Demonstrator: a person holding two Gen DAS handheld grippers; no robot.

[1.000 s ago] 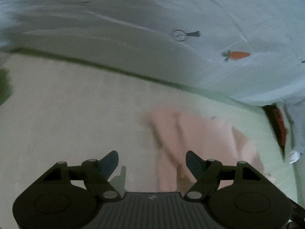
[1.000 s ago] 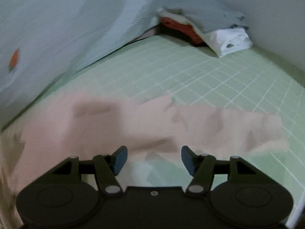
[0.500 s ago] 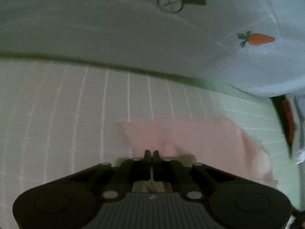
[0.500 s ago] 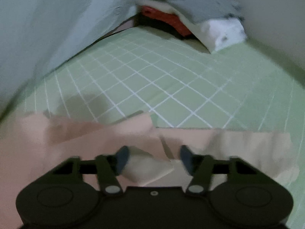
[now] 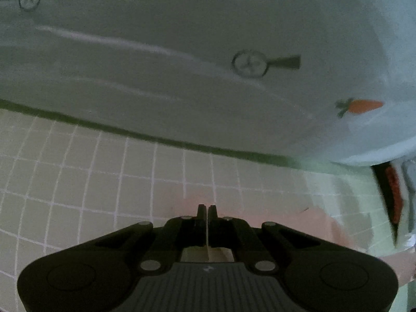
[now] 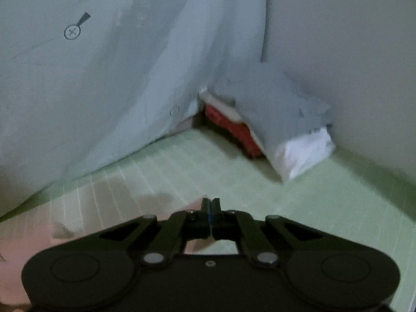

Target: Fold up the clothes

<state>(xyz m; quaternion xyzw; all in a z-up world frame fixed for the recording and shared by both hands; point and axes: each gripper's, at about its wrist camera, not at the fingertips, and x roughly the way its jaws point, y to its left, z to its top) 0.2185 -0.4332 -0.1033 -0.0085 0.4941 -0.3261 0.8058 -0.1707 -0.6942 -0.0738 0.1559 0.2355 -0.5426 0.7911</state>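
My left tool (image 5: 207, 212) is clenched on the edge of the pink garment (image 5: 299, 223), and my right tool (image 6: 211, 205) is clenched on its other edge (image 6: 31, 241). The garment lies on the green checked bed sheet (image 6: 325, 208), near a pale blue carrot-print cloth (image 5: 182, 52) and a stack of folded clothes (image 6: 260, 119).

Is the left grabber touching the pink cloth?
Touching. The left wrist view shows the left gripper with its fingers closed on a thin edge of the pink cloth.
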